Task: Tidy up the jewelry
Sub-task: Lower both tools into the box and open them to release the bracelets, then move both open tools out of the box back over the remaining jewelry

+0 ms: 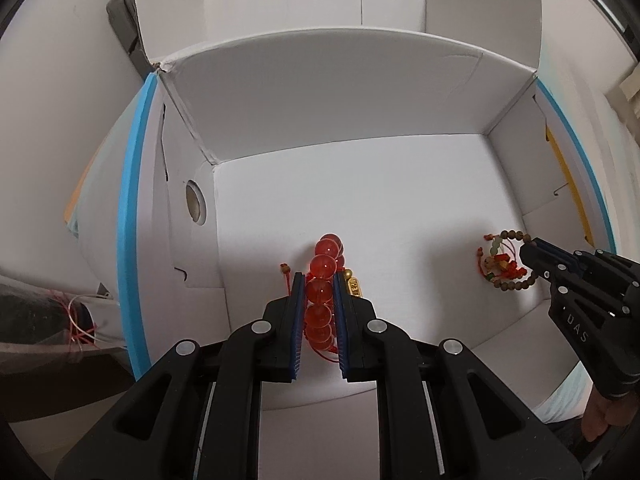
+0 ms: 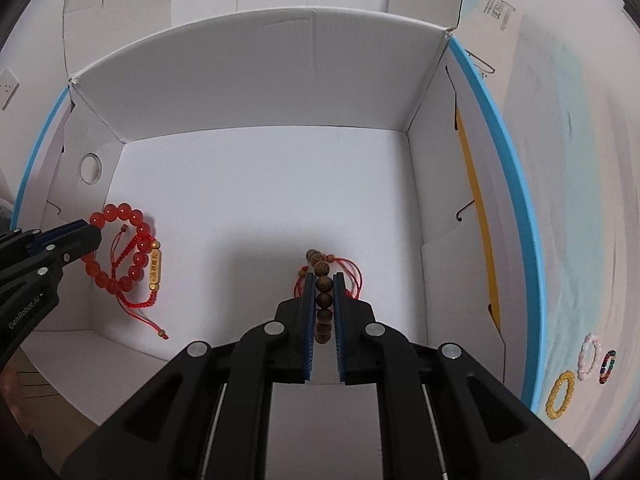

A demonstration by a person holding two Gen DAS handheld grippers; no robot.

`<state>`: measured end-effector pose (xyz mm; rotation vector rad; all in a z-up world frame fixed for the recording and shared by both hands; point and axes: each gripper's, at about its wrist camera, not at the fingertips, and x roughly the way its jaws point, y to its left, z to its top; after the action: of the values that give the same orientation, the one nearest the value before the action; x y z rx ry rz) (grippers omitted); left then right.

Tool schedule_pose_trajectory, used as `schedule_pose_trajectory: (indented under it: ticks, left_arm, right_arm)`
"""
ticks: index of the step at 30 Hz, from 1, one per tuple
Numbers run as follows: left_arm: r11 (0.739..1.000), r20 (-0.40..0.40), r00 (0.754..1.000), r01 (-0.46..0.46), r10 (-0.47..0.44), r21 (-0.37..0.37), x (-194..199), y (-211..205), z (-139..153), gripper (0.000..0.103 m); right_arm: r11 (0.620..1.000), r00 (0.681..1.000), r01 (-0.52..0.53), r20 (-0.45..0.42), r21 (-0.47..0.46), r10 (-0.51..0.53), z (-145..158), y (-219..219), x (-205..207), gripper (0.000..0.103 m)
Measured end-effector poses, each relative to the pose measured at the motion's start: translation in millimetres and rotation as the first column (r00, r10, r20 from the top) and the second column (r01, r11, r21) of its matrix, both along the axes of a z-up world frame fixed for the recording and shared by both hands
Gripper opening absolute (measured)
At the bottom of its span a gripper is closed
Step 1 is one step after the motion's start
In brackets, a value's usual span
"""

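Observation:
My left gripper (image 1: pixel 319 280) is shut on a red bead bracelet (image 1: pixel 322 280) with a gold charm and red cord, inside the open white cardboard box (image 1: pixel 340 92). In the right wrist view the red bracelet (image 2: pixel 120 248) hangs at the left gripper (image 2: pixel 94 236) near the box's left wall. My right gripper (image 2: pixel 323 278) is shut on a brown wooden bead bracelet (image 2: pixel 323 284) with red cord. In the left wrist view the brown bracelet (image 1: pixel 508 262) is at the right gripper (image 1: pixel 530 248) near the box's right wall.
Outside the box on the right, on a pale mat, lie a yellow bead bracelet (image 2: pixel 560 394), a pink-white one (image 2: pixel 588 356) and a multicoloured one (image 2: pixel 608 366). The box has tall walls, open flaps and a blue edge (image 1: pixel 134 208). Another white box (image 1: pixel 312 0) stands behind.

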<state>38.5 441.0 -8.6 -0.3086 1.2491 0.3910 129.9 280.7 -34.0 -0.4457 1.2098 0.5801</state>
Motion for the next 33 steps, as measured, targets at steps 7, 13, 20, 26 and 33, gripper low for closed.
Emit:
schedule_pose_trajectory:
  ticks: [7, 13, 20, 26, 33]
  left_arm:
    - [0.999, 0.009, 1.0, -0.011, 0.011, 0.032, 2.0, -4.8, 0.1, 0.015]
    - [0.998, 0.03, 0.999, -0.02, 0.018, 0.052, -1.8, -5.5, 7.4, 0.034]
    - [0.996, 0.06, 0.998, -0.04, 0.035, 0.075, -6.7, -7.7, 24.6, 0.06]
    - [0.995, 0.091, 0.995, -0.039, 0.031, 0.088, -8.7, -18.1, 37.6, 0.07]
    - [0.994, 0.126, 0.992, -0.037, 0.025, 0.101, -9.2, -34.7, 55.6, 0.082]
  right_arm:
    - [1.0, 1.0, 0.01, 0.005, -0.001, -0.01, -1.8, 2.4, 1.5, 0.025]
    - [1.0, 1.0, 0.022, 0.02, 0.018, -0.022, 6.2, -4.2, 0.7, 0.041]
    - [0.998, 0.998, 0.027, 0.049, 0.062, -0.03, 25.0, -12.5, -1.6, 0.063]
    - [0.995, 0.996, 0.013, 0.083, 0.098, -0.022, 45.8, -25.9, -12.5, 0.072]
    - [0.99, 0.993, 0.025, 0.115, 0.139, -0.041, 67.4, -43.7, -13.4, 0.079]
